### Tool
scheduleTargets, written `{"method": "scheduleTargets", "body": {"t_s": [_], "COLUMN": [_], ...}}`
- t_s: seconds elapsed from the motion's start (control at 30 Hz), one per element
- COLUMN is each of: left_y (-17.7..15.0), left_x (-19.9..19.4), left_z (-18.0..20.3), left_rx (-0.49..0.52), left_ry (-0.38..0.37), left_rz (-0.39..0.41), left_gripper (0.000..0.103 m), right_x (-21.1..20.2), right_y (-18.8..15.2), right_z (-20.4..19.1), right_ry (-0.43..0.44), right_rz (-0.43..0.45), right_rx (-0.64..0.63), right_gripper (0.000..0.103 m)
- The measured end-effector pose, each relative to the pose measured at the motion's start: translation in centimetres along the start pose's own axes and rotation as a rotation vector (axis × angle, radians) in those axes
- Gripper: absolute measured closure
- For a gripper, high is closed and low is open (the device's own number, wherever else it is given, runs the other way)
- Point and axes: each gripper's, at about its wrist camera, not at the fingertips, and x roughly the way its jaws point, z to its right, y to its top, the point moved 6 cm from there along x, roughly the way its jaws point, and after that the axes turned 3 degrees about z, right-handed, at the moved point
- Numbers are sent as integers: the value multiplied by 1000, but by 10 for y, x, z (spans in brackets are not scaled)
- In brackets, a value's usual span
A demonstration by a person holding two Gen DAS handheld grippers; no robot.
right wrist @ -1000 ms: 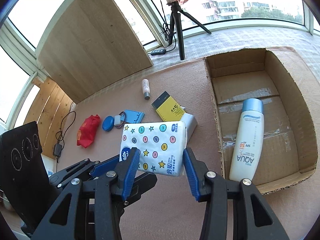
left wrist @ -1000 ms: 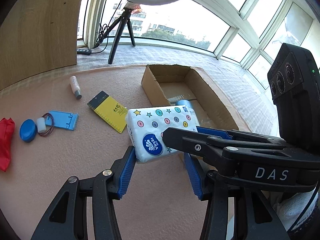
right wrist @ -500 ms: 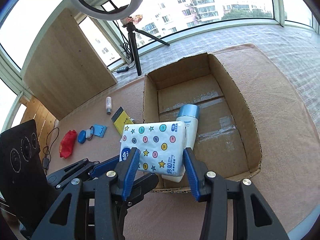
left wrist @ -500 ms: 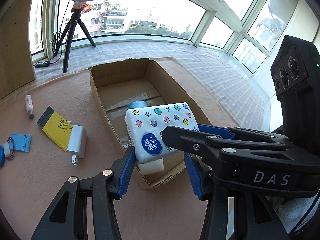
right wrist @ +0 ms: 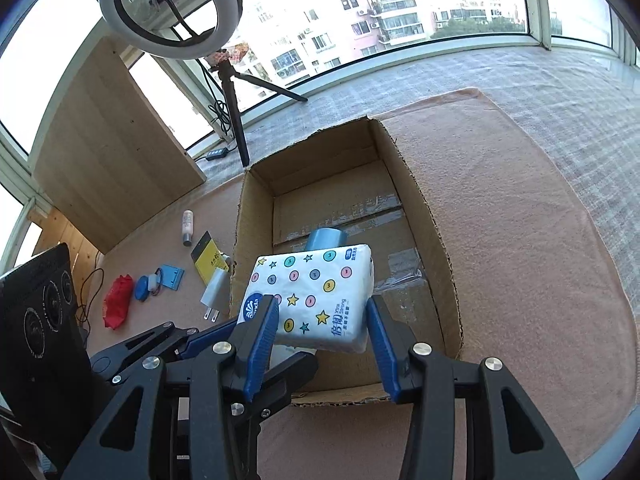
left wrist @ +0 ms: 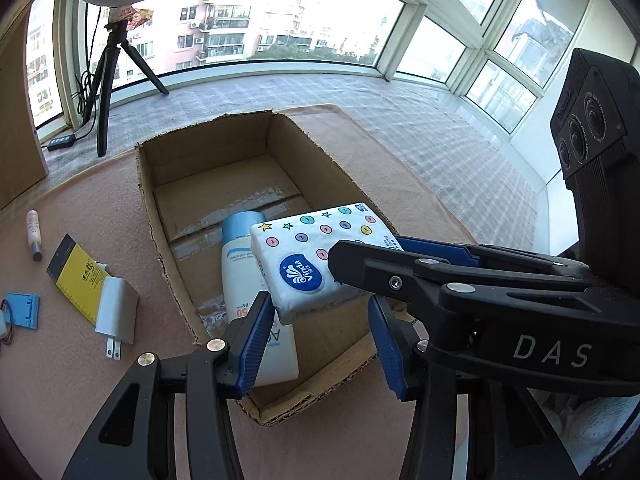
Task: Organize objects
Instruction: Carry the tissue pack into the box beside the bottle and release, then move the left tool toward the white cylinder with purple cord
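The tissue pack [right wrist: 312, 296], white with coloured dots and stars, sits at lower centre of the right wrist frame, above the near end of the open cardboard box [right wrist: 436, 240]. The right gripper [right wrist: 322, 334] has its blue pads [right wrist: 262, 338] against the pack's two short sides, pinching it. In the left wrist frame the left gripper [left wrist: 318, 336] has its pads spread; its left pad [left wrist: 256, 344] lies just beside the pack's near corner, and contact cannot be determined. The right gripper crosses this frame from the right, over the pack [left wrist: 316, 256].

Inside the box [left wrist: 168, 248], a white lotion bottle [left wrist: 244, 280] with a light blue cap lies flat along the left wall, partly under the pack.

Items on the pink mat [right wrist: 520, 240], left of the box:
- yellow booklet [left wrist: 78, 280]
- white charger plug [left wrist: 116, 312]
- small tube [left wrist: 34, 234]
- blue plastic holder [right wrist: 172, 278]
- blue round case [right wrist: 142, 288]
- red pouch [right wrist: 118, 306]

A ring light on a tripod [right wrist: 172, 12] stands at upper left.
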Motion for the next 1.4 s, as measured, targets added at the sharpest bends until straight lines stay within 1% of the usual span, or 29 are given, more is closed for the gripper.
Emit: {"method": "scheduleTargets", "body": {"t_s": [0.07, 0.17, 0.37, 0.57, 0.73, 0.87, 1.0, 1.07, 1.17, 1.33, 1.4], "left_y": [0, 0, 0, -3, -11, -21, -39, -50, -69, -107, -123], "left_x": [1, 0, -14, -36, -61, -78, -98, -107, -124, -157, -170], "left_z": [0, -3, -12, -21, -36, -57, -86, -105, -137, -192, -213], "left_rx": [4, 10, 15, 15, 5, -34, -81, -107, -166, -253, -294], "left_ry": [20, 52, 86, 122, 149, 155, 178, 196, 223, 288, 314], "left_rz": [-2, -4, 20, 50, 75, 76, 72, 65, 62, 63, 63], "left_gripper": [50, 50, 50, 50, 48, 46, 45, 45, 44, 44, 44], "right_x": [-3, -6, -13, -14, -11, -2, 14, 24, 45, 83, 97], "right_y": [2, 3, 4, 4, 5, 3, 1, -1, -4, -15, -17], "right_z": [4, 8, 7, -6, -25, -48, -80, -99, -130, -186, -209], "right_ry": [-2, 1, -5, -3, 8, 19, 38, 56, 85, 143, 148], "right_rz": [10, 10, 34, 38, 33, 16, -6, -26, -61, -146, -166], "right_rx": [12, 30, 45, 33, 3, -32, -86, -119, -151, -195, -235], "right_gripper": [60, 56, 52, 51, 49, 48, 47, 44, 44, 44, 44]}}
